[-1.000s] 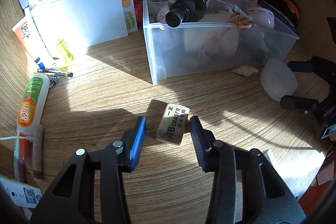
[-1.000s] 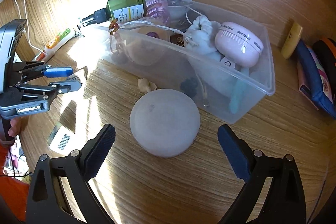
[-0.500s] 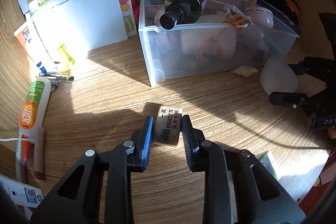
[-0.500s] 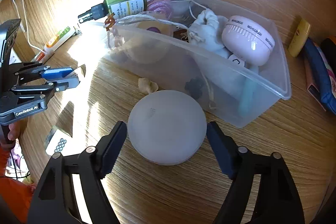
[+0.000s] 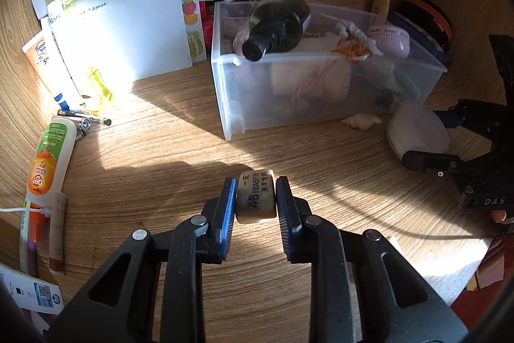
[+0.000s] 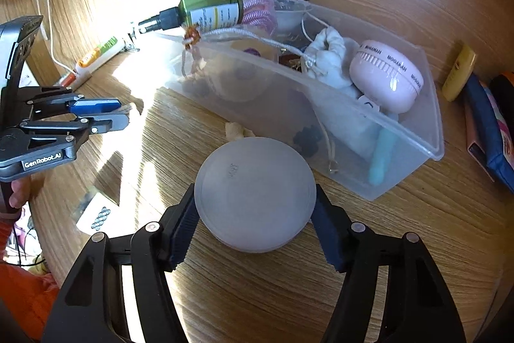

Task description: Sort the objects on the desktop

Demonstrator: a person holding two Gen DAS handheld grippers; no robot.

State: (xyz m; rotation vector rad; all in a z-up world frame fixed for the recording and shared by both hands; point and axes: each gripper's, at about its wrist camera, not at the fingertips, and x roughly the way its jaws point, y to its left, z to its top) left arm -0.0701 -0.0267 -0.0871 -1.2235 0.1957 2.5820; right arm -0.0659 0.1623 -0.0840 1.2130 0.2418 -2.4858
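Pinching the eraser [image 5: 256, 197] across its short sides, the left gripper [image 5: 256, 208] is holding it low over the desk [image 5: 160, 156], its long axis pointing toward the plastic bin [image 5: 321, 92] ahead; the right gripper [image 6: 253, 227] is clamping the round frosted lid [image 6: 255, 195] beside that bin

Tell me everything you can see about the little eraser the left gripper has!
The small beige rectangular eraser looks rubbery and grubby, with rounded corners and dark smudges. Its top face shows "4B ERASER" and some Chinese characters in black print. It sits between the left gripper's blue-padded fingers, which press on its two long sides. It is over the wooden desk, partly sunlit. Whether it is lifted cannot be told.
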